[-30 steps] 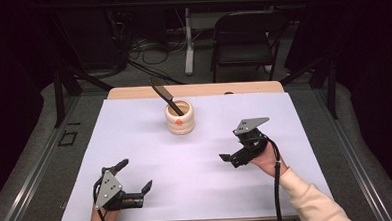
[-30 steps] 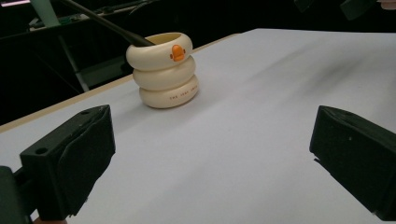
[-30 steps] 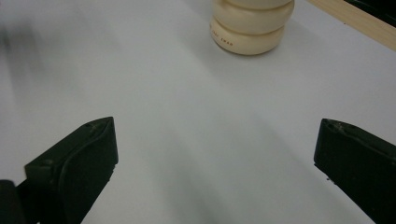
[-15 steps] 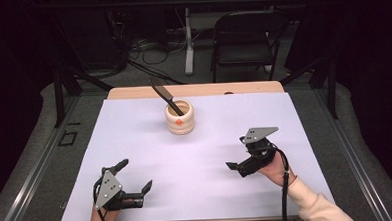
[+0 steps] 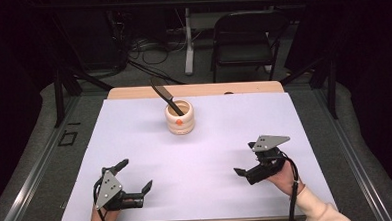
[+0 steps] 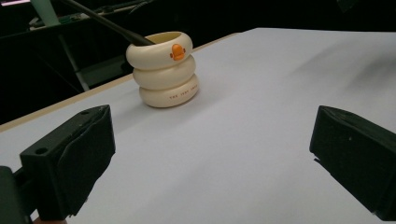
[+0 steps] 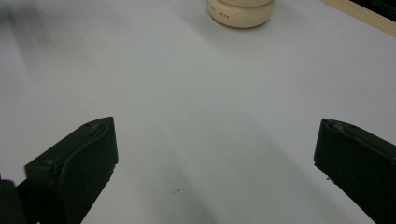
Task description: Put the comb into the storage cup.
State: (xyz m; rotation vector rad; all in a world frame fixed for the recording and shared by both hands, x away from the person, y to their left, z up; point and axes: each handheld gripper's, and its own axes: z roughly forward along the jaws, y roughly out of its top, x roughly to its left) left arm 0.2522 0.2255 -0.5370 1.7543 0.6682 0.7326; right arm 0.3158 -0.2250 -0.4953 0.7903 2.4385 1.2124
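From my right gripper view the cream holder (image 7: 240, 13) is cut off by the top edge so I see just its base, the small lettering on its bottom ring is too fine to read, and the black utensil's (image 5: 166, 96) lower end is hidden inside it.

Black folding chair (image 5: 245, 41) behind table, floor cables (image 5: 146, 47), white table leg (image 5: 188, 41).

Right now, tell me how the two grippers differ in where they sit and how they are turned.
The left gripper sits near the table's front edge; the right gripper sits farther in. The left one's grey plate stands on edge; the right one's lies nearly flat on top. Both are open, holding nothing, with the cream holder far ahead.
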